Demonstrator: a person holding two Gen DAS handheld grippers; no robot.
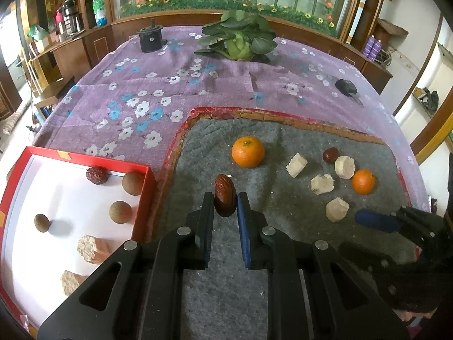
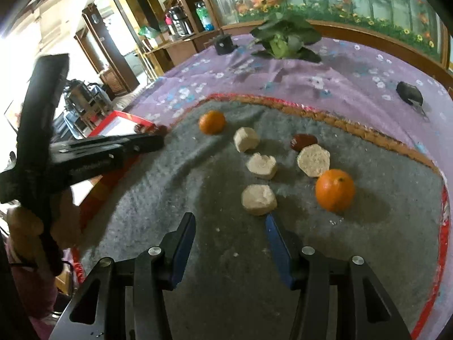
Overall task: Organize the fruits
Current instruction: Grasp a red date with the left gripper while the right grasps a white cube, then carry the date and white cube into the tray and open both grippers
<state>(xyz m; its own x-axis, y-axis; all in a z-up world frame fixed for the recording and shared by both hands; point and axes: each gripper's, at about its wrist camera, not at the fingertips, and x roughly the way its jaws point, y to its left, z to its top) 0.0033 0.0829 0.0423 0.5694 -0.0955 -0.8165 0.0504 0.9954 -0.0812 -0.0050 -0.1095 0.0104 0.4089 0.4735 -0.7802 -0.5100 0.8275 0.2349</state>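
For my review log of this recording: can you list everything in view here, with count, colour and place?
red box: one, white inside, left of mat
grey mat: one, red-orange border, on purple floral cloth
oranges: two, orange, on mat
red dates: three; one on mat, one in box, one gripped
pale chunks: four loose on mat; two more in box
brown balls: three, in box
leafy greens: one, green, far end
black pot: one, far left
left hand-held gripper: shut on date
right hand-held gripper: open, near a chunk
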